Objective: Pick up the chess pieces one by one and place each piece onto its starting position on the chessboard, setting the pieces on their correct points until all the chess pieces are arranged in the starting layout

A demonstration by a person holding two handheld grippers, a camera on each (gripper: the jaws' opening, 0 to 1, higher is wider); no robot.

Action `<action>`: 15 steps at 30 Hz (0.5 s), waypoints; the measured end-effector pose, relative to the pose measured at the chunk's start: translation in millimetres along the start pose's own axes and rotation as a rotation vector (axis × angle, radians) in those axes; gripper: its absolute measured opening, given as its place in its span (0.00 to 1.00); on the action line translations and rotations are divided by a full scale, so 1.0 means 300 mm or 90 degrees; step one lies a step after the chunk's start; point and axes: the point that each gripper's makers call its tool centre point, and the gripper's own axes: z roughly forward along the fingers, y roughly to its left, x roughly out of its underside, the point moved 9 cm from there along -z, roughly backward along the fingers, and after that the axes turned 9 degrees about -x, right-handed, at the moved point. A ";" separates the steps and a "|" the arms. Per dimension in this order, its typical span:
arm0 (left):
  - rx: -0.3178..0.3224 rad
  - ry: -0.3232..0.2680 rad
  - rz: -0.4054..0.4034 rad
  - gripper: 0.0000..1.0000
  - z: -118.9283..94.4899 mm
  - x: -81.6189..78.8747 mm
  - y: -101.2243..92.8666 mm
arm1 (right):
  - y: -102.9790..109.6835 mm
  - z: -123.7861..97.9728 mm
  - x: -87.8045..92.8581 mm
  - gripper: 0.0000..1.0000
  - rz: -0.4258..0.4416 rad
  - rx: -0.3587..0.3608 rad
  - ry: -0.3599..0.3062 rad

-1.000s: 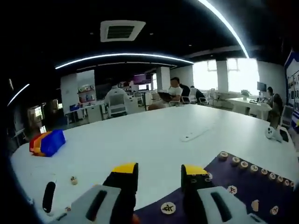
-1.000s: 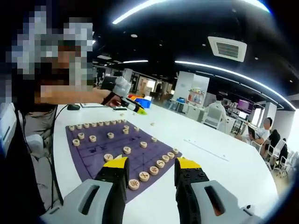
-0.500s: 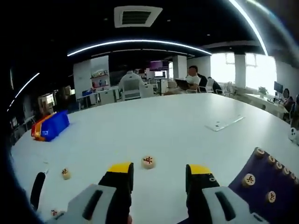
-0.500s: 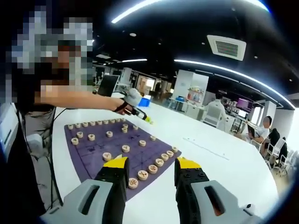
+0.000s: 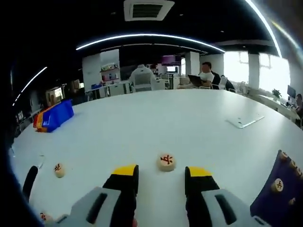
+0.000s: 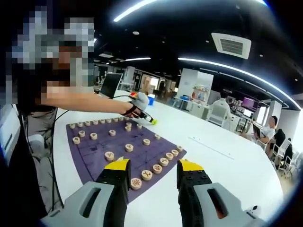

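**A:** What has changed around the left gripper (image 5: 161, 172)?

**B:** Its jaws stand apart with nothing between them. Over the last second its view has swung off the purple board (image 5: 279, 198), now at the lower right edge of the frame, toward a loose chess piece (image 5: 166, 161) on the white table (image 5: 156, 118). That piece lay farther off half a second ago; now it sits just ahead of the jaw tips, at bottom centre. A second piece (image 5: 59, 170) lies at lower left.

**A:** And the right gripper (image 6: 150, 166)?

**B:** Also open and empty, hovering over the near row of pieces (image 6: 152, 171) at the board's edge, much as before.

**A:** Meaning for the task?

**B:** Likely the left gripper is lining up to pick the loose piece; placing comes afterwards.
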 end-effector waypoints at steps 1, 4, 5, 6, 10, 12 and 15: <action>0.002 0.000 0.002 0.40 0.007 -0.001 -0.004 | 0.001 0.002 -0.001 0.40 -0.001 -0.001 0.000; 0.001 0.000 0.015 0.35 0.012 0.002 -0.017 | 0.002 0.007 -0.001 0.40 -0.003 -0.004 0.001; 0.000 -0.002 0.012 0.31 0.015 -0.002 -0.020 | 0.002 0.008 0.001 0.40 -0.002 -0.004 0.002; -0.004 -0.004 0.011 0.26 0.022 -0.005 -0.021 | 0.001 0.009 0.003 0.40 -0.002 -0.004 0.004; 0.000 -0.004 0.021 0.19 0.016 -0.017 -0.040 | -0.002 0.010 0.010 0.40 0.002 -0.002 0.007; 0.001 -0.007 0.019 0.19 -0.009 -0.020 -0.046 | -0.003 0.008 0.008 0.40 0.001 -0.002 0.006; 0.009 -0.016 0.018 0.19 -0.032 -0.038 -0.047 | -0.003 0.004 0.004 0.40 -0.001 -0.002 0.004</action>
